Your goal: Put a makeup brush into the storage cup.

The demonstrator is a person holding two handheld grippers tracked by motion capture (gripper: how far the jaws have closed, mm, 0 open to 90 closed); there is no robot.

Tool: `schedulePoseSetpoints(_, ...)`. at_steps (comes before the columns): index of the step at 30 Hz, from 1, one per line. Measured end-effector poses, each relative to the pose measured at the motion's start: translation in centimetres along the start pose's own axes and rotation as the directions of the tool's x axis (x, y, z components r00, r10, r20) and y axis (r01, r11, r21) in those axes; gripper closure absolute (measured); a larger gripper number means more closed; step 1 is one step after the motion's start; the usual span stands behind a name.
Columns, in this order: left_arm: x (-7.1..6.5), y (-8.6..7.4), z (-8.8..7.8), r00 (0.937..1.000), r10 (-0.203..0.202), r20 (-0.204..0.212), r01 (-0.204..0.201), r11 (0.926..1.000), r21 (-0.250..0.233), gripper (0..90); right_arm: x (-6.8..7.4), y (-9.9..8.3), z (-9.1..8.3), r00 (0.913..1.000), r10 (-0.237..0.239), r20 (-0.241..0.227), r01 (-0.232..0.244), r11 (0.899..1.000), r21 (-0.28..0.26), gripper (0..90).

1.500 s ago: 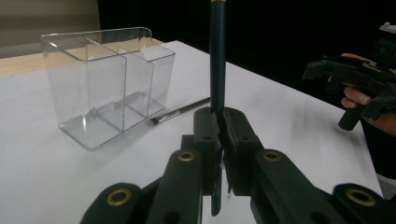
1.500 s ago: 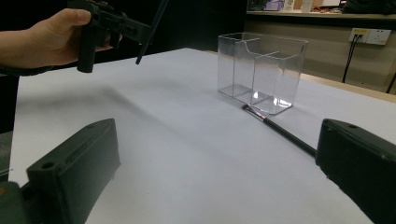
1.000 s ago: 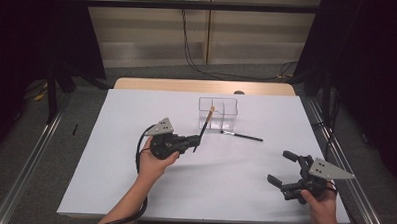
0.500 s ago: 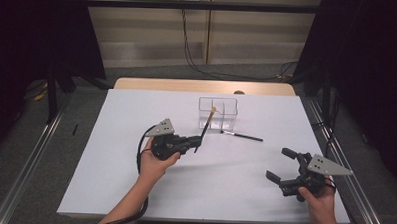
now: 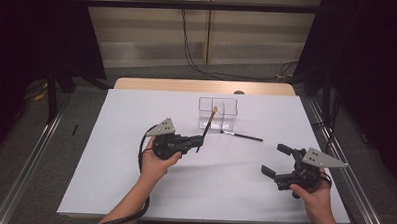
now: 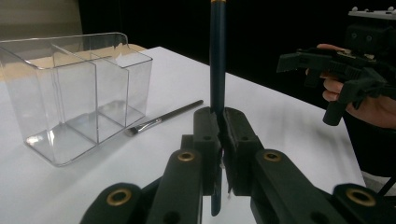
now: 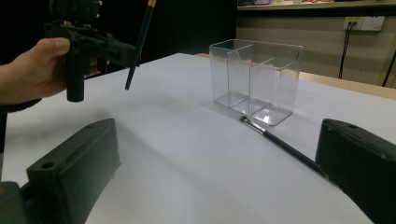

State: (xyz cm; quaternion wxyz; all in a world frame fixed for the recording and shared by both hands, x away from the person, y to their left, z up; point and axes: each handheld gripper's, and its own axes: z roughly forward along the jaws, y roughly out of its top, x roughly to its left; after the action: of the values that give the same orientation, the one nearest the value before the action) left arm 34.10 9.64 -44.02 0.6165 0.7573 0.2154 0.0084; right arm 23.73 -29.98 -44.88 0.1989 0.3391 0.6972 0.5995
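Loading of the clear plastic two-compartment holder (image 5: 217,112) seems underway: left gripper (image 5: 199,140) clamps a dark blue pencil-like stick (image 5: 206,130) above the white table (image 5: 109,179), needing a lift over the rim, while right gripper (image 5: 278,161) waits spread, holding nothing, near the thin black brush (image 5: 241,136).

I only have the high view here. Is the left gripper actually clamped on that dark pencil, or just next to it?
Observer: Clamped. In the left gripper view the left gripper is shut on the pencil, which stands upright between its pads.
Operator: And the right gripper, is it holding anything?
Observer: No. The right gripper is open, with bare table between its pads.
Operator: Is the brush touching the clear organizer?
Observer: Its bristle end lies close to the base of the organizer; whether the brush touches it, I cannot tell.
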Motion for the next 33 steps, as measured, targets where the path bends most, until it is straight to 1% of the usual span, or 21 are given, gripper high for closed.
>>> schedulePoseSetpoints(4, -0.1, 0.0, 0.1, 1.0, 0.0, 0.004, 0.0, 1.0, 0.001, 84.7, -0.1, 0.7, 0.9, 0.9997, 0.024, 0.008, -0.024, 1.0, -0.008, 0.0)
schedulePoseSetpoints(6, 0.0, 0.1, 0.2, 1.0, -0.003, 0.006, 0.003, 1.0, -0.004, 84.7, -0.1, 1.0, 1.3, 0.9994, 0.036, 0.004, -0.036, 0.999, -0.008, 0.0)
schedulePoseSetpoints(8, 0.0, 0.1, 0.1, 1.0, -0.001, 0.006, 0.001, 1.0, -0.007, 84.6, 0.0, 1.2, 1.8, 0.9994, 0.035, 0.002, -0.035, 0.999, 0.006, 0.0)
schedulePoseSetpoints(9, 0.0, 0.1, 0.1, 0.9999, -0.001, 0.013, 0.001, 1.0, -0.004, 84.7, 0.1, 1.3, 2.1, 0.9994, 0.036, 0.001, -0.036, 0.999, 0.004, 0.0)
schedulePoseSetpoints(12, 0.0, 0.2, 0.0, 0.9999, 0.003, 0.013, -0.003, 1.0, -0.004, 84.7, 0.2, 1.6, 2.8, 0.9992, 0.04, -0.003, -0.04, 0.999, 0.001, 0.0)
schedulePoseSetpoints(14, 0.0, 0.2, 0.0, 0.9999, 0.003, 0.013, -0.003, 1.0, -0.006, 84.6, 0.2, 1.8, 3.3, 0.9987, 0.049, -0.01, -0.049, 0.999, 0.001, 0.0)
schedulePoseSetpoints(16, 0.0, 0.1, 0.0, 0.9999, 0.004, 0.015, -0.004, 1.0, -0.005, 84.6, 0.5, 2.1, 4.1, 0.9986, 0.048, -0.022, -0.048, 0.999, -0.002, 0.0)
schedulePoseSetpoints(18, 0.0, 0.1, 0.1, 0.9999, 0.006, 0.01, -0.006, 1.0, -0.006, 84.7, 0.5, 2.2, 4.4, 0.9986, 0.046, -0.028, -0.046, 0.999, 0.0, 0.0)
schedulePoseSetpoints(25, -0.1, 0.0, 0.2, 0.9997, 0.007, 0.021, -0.007, 1.0, 0.002, 84.6, 1.1, 2.6, 6.1, 0.9974, 0.048, -0.053, -0.048, 0.999, 0.007, 0.4)
schedulePoseSetpoints(26, -0.1, -0.1, 0.3, 0.9998, 0.007, 0.018, -0.007, 1.0, 0.0, 84.7, 1.1, 2.7, 6.4, 0.9972, 0.048, -0.056, -0.048, 0.999, 0.006, 0.3)
schedulePoseSetpoints(30, -0.2, -0.1, 0.5, 0.9997, 0.011, 0.021, -0.011, 0.9999, 0.004, 84.6, 1.4, 3.1, 7.1, 0.9965, 0.054, -0.063, -0.055, 0.999, 0.0, 0.9)
schedulePoseSetpoints(33, -0.3, -0.1, 0.6, 0.9996, 0.015, 0.026, -0.015, 0.9999, 0.008, 84.6, 1.5, 3.3, 7.6, 0.9951, 0.068, -0.072, -0.069, 0.998, -0.002, 1.5)
